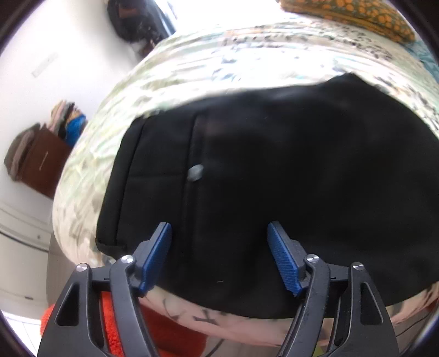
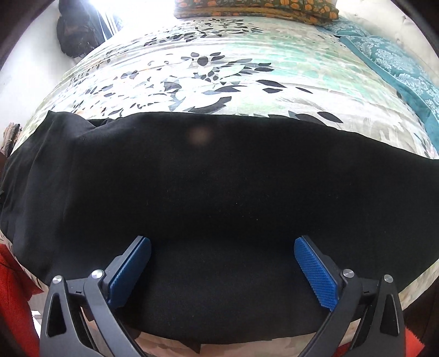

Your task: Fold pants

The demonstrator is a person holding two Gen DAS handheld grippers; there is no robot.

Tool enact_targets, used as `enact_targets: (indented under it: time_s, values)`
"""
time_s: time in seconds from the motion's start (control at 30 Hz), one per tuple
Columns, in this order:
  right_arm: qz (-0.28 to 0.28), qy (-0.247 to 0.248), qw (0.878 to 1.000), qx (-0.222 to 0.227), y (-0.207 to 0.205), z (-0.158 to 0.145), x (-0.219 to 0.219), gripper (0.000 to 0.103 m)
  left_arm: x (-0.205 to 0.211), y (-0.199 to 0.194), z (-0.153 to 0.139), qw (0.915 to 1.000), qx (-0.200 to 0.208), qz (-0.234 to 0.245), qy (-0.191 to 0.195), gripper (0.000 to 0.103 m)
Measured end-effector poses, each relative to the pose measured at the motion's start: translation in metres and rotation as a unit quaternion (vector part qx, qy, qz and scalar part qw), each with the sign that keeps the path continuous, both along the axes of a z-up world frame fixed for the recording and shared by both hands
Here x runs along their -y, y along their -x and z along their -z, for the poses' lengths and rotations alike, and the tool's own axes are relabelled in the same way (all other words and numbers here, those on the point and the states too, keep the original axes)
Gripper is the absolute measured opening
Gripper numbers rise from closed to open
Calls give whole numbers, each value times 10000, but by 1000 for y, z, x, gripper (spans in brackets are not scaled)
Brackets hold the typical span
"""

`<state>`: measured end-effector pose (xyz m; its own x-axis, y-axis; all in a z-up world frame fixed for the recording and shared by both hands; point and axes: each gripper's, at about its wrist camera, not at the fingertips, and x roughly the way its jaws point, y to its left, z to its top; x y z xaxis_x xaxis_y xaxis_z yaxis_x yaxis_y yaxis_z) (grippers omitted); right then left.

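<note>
Black pants lie flat on a bed with a leaf-print cover, near its front edge. In the left wrist view a grey button shows on the waist end, and the waistband runs down the cloth's left side. My left gripper hovers above the pants, open, with nothing between its blue pads. In the right wrist view the pants stretch across the whole width as a long dark band. My right gripper is open wide over the cloth, its blue pads clear of it.
The bed cover spreads beyond the pants. An orange-patterned pillow and a teal blanket lie at the head. A brown cabinet with stacked clothes stands by the white wall. Orange-red fabric shows below the bed edge.
</note>
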<state>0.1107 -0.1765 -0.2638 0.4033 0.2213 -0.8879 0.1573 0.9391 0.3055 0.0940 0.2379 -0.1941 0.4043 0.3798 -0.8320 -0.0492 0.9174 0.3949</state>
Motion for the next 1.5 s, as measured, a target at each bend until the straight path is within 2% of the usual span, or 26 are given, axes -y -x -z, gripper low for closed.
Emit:
enact_targets:
  time_s: [0.03,0.07,0.1,0.2,0.3,0.37,0.5,0.57,0.63,0.77,0.9,1.0,1.07,1.17,1.23,1.5]
  values:
    - [-13,-20,10000,17,0,0,1,103,-16,1,-4,9993,103,-328,109,97]
    - [-21,-35,10000,50,1,0,2,103,-28,0,-9,9979,120,-584,272,97]
    - [-18,-49,9999,101,3,0,2,103,-32,0,-12,9974,130,-639,303,97]
    - [-29,-3,9997,247,8,-1,1,103,-24,5,-16,9984,297,-488,-17,97]
    - [-33,-9,9996,279,8,-2,1,103,-13,9,-22,9979,471,-415,-181,96]
    - [-50,-18,9995,316,9,-2,1,103,-9,13,-33,9969,691,-358,-57,95]
    - [-60,-24,9994,339,10,-2,1,103,-1,15,-55,9896,1314,-4,579,96]
    - [-44,-9,9994,343,10,-2,1,103,7,7,-46,9906,1180,291,627,97]
    - [-35,0,9994,344,10,-2,0,103,13,-1,-30,9941,871,439,483,97]
    - [-39,3,9994,351,10,-2,0,103,1,-8,-3,9979,298,-22,571,97]
    - [-36,3,9994,352,11,-2,0,103,-15,-7,-11,9957,430,-376,725,96]
    - [59,121,9993,345,11,-9,1,103,-22,3,-27,9896,790,-529,1077,96]
    - [256,378,9970,633,18,-23,3,103,-20,9,-39,9865,1073,-448,1151,96]
    - [437,506,9905,1202,27,-46,8,103,-7,17,-48,9854,1379,-167,982,96]
    - [495,526,9877,1390,31,-53,9,103,3,20,-48,9861,1410,36,874,96]
    - [702,413,9891,1223,28,-45,17,103,33,21,-34,9898,1209,535,538,96]
